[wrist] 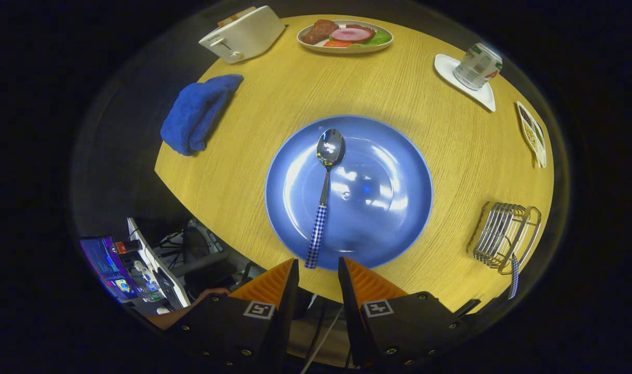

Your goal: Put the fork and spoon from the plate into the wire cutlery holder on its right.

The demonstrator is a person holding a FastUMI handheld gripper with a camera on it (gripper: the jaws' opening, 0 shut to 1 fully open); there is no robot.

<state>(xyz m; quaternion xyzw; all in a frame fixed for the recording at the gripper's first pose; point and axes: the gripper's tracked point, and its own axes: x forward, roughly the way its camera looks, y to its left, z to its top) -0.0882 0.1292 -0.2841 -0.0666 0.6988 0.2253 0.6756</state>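
Table: round wooden tabletop (pixel 274 171), pale yellow grain, seen from above the near edge.
Plate: blue plate (pixel 394 208) sits near the table's near edge, just ahead of the gripper's fingers.
Spoon: spoon (pixel 324 195) lies on the plate's left half, bowl pointing away, checked blue-and-white handle reaching back toward the fingers and slightly past the plate's near rim.
Gripper: gripper (pixel 318 272) hovers above the near rim of the plate, fingers apart with a narrow gap, gripping nothing; the spoon handle's end lies just ahead of the gap, nearer the left finger.
Cutlery holder: wire cutlery holder (pixel 505 236) stands on the table to the right of the plate, apart from it; a checked handle (pixel 514 278) hangs at its near side, which I take to be the fork's, though its head cannot be made out.
Far side: white toaster (pixel 241 34), blue cloth (pixel 199 111), a plate of food (pixel 345 35), a can (pixel 478 65) on a white dish (pixel 485 93).
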